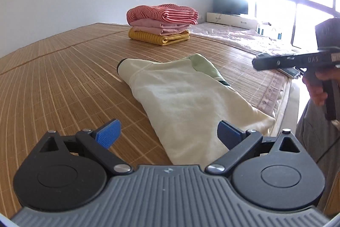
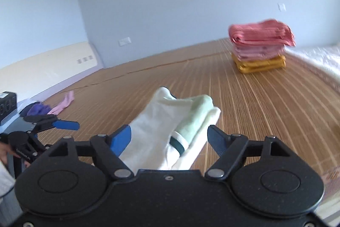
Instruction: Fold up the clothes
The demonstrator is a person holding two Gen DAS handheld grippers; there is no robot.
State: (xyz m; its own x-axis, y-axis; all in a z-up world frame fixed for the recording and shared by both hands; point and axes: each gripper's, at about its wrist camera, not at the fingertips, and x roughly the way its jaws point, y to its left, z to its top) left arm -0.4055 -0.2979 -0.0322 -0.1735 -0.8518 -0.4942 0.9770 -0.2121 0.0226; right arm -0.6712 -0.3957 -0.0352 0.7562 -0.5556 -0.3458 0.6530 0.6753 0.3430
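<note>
Three folded garments, a red-striped top [image 1: 162, 13] over a pink one and a mustard one, are sitting stacked at the far side of the bamboo mat [image 1: 53, 82]; these are judged finished. The cream sweatshirt [image 1: 187, 99] is lying part-folded near the mat's front edge, sleeves tucked in. Left gripper [image 1: 169, 133] and right gripper [image 2: 169, 138] are both hovering spread, gripping nothing. Purple and pink clothes [image 2: 51, 109] are waiting unfolded.
</note>
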